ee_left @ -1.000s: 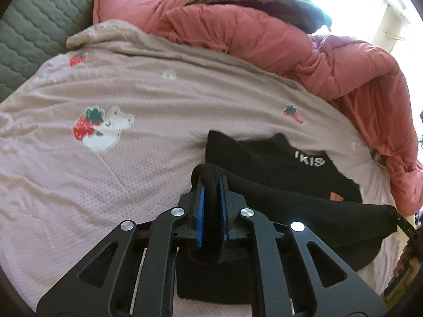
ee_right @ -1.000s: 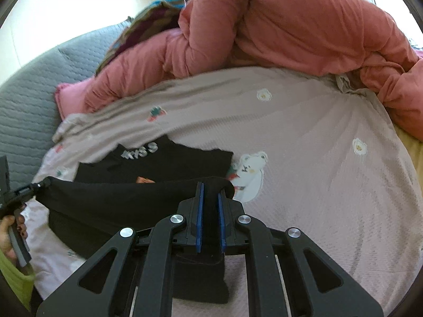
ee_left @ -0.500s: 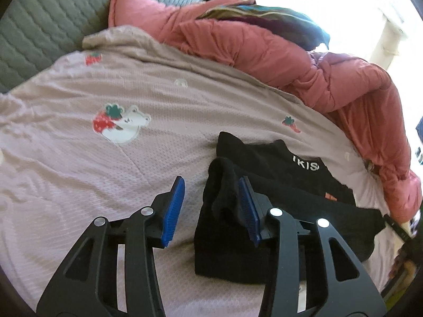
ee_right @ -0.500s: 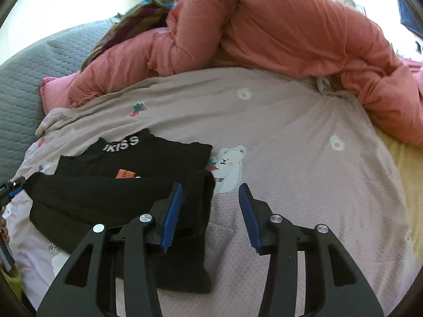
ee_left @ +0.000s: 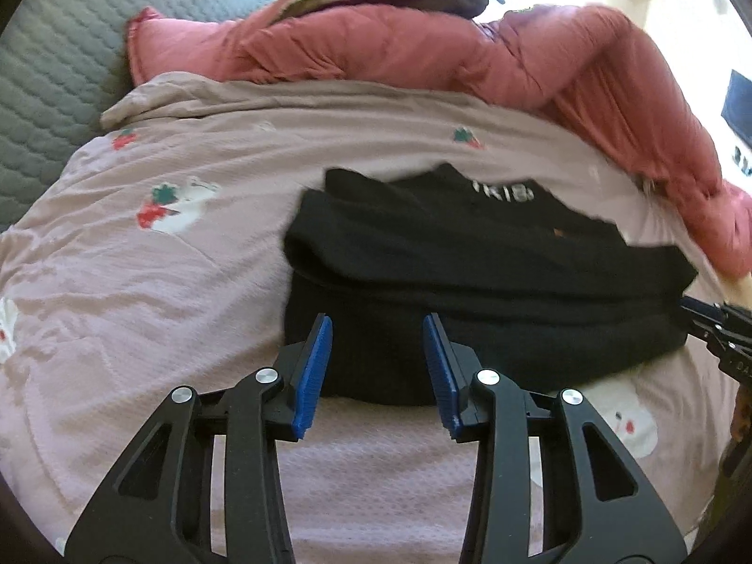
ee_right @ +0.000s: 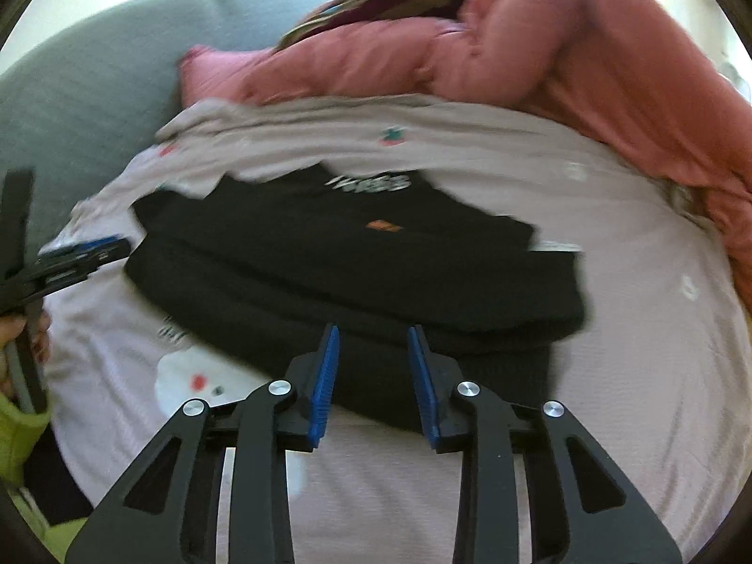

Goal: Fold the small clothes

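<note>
Surface: pale pink bedsheet (ee_left: 141,291) with strawberry and bear prints.
Left gripper (ee_left: 377,366): blue pads spread wide, gripping nothing, at the near edge of the garment.
Right gripper (ee_right: 371,371): likewise parted, gripping nothing.
Black garment (ee_left: 470,272): folded, flat on the sheet.
Behind: pink duvet (ee_left: 423,47), grey quilted headboard (ee_left: 51,47).

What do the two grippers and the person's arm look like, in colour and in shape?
The left gripper and the right gripper look alike: black angular frames with triangular cut-outs, round silver screws, and ribbed blue pads on the fingers. No cables show. In the right wrist view, a lime-green sleeve covers the person's left arm.
</note>
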Motion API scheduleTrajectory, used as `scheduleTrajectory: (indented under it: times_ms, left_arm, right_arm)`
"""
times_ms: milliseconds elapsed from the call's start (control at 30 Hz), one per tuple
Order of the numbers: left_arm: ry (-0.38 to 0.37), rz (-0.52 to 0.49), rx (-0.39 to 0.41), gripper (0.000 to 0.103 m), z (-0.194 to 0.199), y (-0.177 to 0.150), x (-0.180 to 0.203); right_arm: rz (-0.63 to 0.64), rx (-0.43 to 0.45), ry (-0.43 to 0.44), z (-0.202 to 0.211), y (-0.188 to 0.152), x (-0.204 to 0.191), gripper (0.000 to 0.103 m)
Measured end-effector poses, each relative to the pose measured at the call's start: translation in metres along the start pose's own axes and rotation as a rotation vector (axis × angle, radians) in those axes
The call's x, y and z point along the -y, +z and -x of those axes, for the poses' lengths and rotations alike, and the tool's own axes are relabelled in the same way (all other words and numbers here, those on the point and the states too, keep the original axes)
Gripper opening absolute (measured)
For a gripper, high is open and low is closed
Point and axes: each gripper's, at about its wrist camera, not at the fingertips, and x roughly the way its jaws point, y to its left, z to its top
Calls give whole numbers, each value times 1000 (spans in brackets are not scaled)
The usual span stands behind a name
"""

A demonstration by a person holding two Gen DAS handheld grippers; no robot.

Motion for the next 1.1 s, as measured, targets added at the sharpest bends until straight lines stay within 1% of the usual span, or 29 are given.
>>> scheduleTrajectory:
  times_ms: [67,167,300,433,567,733,967,1033,1100]
  left_arm:
    - [5,-25,-12,32,-5,-3,7]
    - [16,-60,-18,32,-12,-5,15]
    - [31,-101,-38,32,-24,-2,22]
    - [38,-116,-50,32,-34,1,26]
    - [45,-142,-51,32,-43,7,29]
    - [42,-142,-48,32,-53,22,28]
    - [39,-139,-58,32,-70,48,24]
    - [45,-113,-49,32,-72,57,18]
    - [39,-64,-39,32,-72,67,7]
  right_arm:
    - [19,-22,21,-10,0,-11,26]
    - [33,-51,28,-24,1,-19,25]
    - [36,-96,22,-46,-1,-24,25]
    - [26,-108,16,-57,1,-24,25]
    - [21,-89,2,-64,8,-24,25]
    - [38,-63,-33,-71,23,-21,23]
    - [-3,-59,-71,-92,47,-5,23]
    - [-15,-63,-87,-99,57,1,23]
    - [-36,-67,-87,-106,67,7,23]
